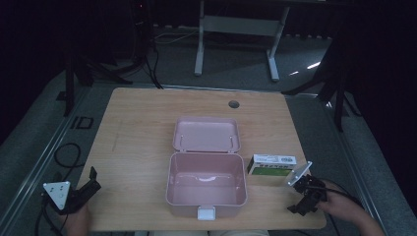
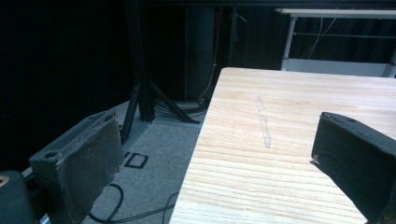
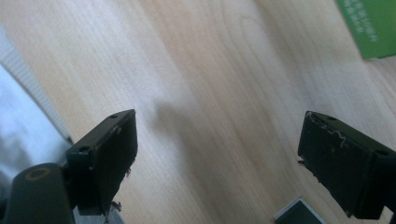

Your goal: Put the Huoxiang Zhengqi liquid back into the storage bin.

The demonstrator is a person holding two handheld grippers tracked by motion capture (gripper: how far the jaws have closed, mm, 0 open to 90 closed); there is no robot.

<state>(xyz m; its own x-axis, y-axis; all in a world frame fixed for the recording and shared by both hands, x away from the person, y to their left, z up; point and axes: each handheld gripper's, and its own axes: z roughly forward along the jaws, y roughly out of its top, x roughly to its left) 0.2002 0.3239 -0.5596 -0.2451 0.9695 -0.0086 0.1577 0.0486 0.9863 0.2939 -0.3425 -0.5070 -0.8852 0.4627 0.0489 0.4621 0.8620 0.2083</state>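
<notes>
A pink box point(image 1: 205, 186) stands open in the middle of the wooden table point(image 1: 137, 113), its lid point(image 1: 206, 133) laid back flat behind it and a white latch point(image 1: 206, 213) at its front. The inside looks bare. A green and white carton point(image 1: 272, 165) lies flat just right of the box. My left gripper point(image 1: 93, 181) sits at the table's front left corner, open, jaws wide apart over the table edge point(image 2: 201, 140). My right gripper point(image 1: 296, 208) is at the front right, just in front of the carton point(image 3: 371, 28), open above bare wood with nothing between its jaws.
Cables lie on the grey floor point(image 1: 66, 155) left of the table. A round cable hole point(image 1: 234, 104) sits near the far edge. A white desk frame point(image 1: 236, 29) stands behind. A small pale-rimmed object point(image 3: 299, 213) shows low in the right gripper view.
</notes>
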